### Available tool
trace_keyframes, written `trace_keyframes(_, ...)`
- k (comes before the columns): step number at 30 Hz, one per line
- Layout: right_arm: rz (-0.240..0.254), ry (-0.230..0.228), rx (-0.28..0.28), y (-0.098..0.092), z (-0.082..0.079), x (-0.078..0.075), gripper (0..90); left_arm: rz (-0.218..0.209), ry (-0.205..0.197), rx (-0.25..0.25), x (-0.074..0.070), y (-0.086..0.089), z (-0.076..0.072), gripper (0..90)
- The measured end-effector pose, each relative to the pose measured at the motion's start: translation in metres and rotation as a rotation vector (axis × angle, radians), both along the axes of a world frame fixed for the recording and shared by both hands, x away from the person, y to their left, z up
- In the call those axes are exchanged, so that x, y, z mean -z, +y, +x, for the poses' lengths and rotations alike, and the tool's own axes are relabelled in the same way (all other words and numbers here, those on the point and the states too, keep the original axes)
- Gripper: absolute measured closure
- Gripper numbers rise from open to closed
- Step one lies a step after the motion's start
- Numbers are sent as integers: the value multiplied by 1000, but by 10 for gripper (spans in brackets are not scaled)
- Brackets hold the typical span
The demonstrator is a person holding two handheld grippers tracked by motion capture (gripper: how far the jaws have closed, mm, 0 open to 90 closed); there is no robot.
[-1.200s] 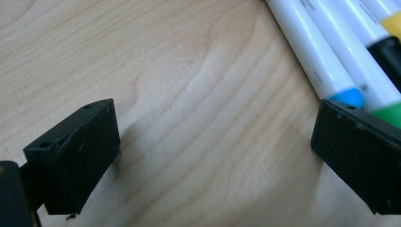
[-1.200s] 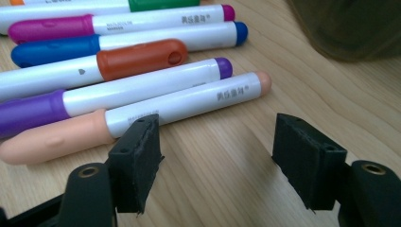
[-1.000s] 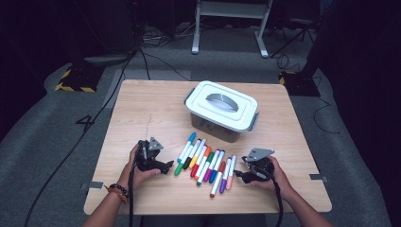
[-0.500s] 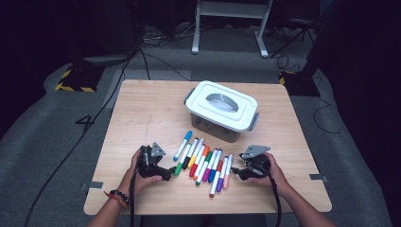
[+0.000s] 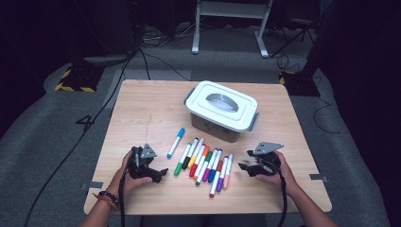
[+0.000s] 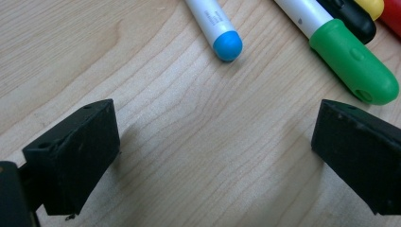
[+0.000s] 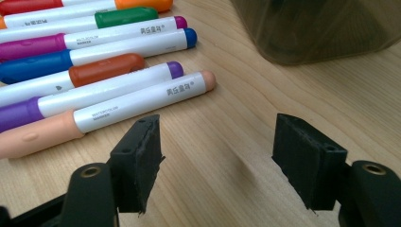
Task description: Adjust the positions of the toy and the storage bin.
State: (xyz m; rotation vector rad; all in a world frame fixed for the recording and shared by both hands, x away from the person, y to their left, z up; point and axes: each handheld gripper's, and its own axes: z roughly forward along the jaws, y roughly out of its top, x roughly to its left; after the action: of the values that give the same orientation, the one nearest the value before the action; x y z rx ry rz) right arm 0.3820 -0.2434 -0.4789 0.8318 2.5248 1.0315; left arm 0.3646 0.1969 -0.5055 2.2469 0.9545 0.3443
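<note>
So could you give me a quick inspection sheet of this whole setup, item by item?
Surface: light wooden table, flat, bare around the things.
Job's things: row of coloured felt markers lying side by side; one blue-capped marker lies apart to their left.
Container: white-lidded plastic box with a handle, lid on, behind the markers.
Clutter: nothing seen.
Grippers: left hand-held gripper open, nothing between its jaws; right hand-held gripper open, nothing between its jaws; both sit low beside the marker row.
Cables: black cable trails from the right gripper; more black floor cables beyond the table.
Surroundings: grey carpet, white metal frame legs, dark room.
</note>
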Motion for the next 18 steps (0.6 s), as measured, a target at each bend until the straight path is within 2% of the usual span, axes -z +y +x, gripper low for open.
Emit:
trace_keyframes(8, -10, 4, -18, 2, -4, 2, 339, 4, -4, -142, 0, 22, 37, 18)
trace_keyframes(10, -21, 0, -19, 3, -5, 2, 339, 3, -5, -177, 0, 26, 42, 18)
trace_keyframes(18, 5, -19, -11, -3, -1, -6, 341, 1, -2, -190, 0, 26, 43, 19)
